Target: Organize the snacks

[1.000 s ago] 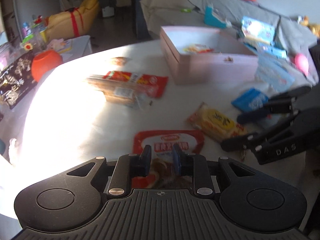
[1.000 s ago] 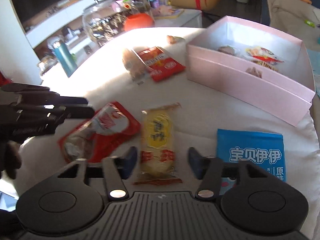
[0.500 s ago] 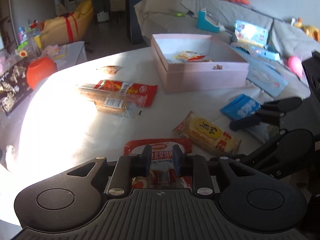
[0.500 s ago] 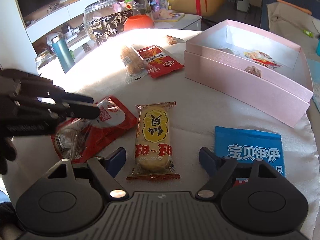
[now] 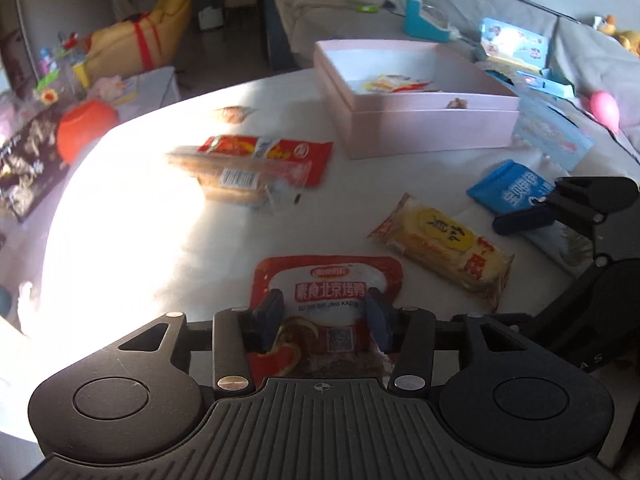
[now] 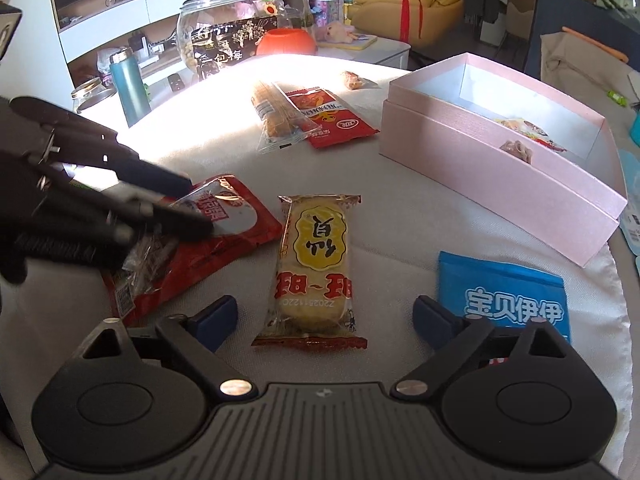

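The pink box [image 6: 500, 168] stood open on the white-covered table [image 5: 132, 248] and served as the landmark; a few small snacks already lay inside it.

In front of the box, toward the cameras, lay the yellow rice-cracker packet [image 6: 314, 264]. The right tool [image 6: 324, 320] hovered over the packet's near end with its jaws spread wide, one blue finger on either side and neither touching it. Just beside the packet, on the side nearer the box's front corner, lay the blue pouch [image 6: 504, 300].

On the packet's other side, farther from the box, lay the red pouch [image 5: 326, 292]. The left tool [image 5: 326, 316] was set over it with its jaws parted, one finger along each edge of the pouch; I could not tell whether the pads [image 5: 270, 312] touched the wrapper, and they were not clamped on it.

Off the box's left end, a clear-wrapped biscuit pack [image 6: 272, 114] lay partly over a red sachet [image 6: 332, 118], and a small wrapped sweet [image 6: 352, 79] sat beyond them.
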Tool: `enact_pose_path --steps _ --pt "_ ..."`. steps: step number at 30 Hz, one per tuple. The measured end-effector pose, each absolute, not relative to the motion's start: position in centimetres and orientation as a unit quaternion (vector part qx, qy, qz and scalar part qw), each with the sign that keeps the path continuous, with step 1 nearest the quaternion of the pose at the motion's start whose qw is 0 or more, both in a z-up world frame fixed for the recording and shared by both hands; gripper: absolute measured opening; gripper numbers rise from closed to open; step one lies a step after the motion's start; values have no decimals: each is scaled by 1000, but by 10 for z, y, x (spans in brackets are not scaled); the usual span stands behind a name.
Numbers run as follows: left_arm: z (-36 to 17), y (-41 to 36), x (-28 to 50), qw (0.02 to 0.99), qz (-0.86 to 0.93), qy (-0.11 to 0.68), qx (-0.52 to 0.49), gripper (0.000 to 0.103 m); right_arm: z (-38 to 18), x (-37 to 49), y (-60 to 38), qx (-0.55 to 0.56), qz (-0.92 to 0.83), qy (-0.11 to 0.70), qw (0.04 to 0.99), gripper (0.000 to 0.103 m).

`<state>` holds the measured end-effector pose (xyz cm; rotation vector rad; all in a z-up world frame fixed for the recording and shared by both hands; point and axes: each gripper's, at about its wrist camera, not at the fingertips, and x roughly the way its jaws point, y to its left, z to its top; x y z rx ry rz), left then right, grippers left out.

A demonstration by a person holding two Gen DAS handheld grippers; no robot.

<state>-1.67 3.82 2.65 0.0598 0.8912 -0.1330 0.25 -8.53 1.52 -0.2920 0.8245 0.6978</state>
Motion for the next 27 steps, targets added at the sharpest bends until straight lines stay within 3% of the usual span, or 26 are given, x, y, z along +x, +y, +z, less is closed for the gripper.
enact_pose_path --steps 3,8,23,27 --pt "20 36 -14 894 -70 442 38 74 14 2 -85 -139 333 388 848 100" --pt "8 35 -5 892 -65 446 40 93 13 0 -83 -138 330 384 851 103" --pt "1 48 -12 907 -83 411 32 97 12 3 -80 -125 315 376 863 103" --pt "3 50 -11 906 -78 416 29 93 13 13 -77 -120 313 377 863 99"
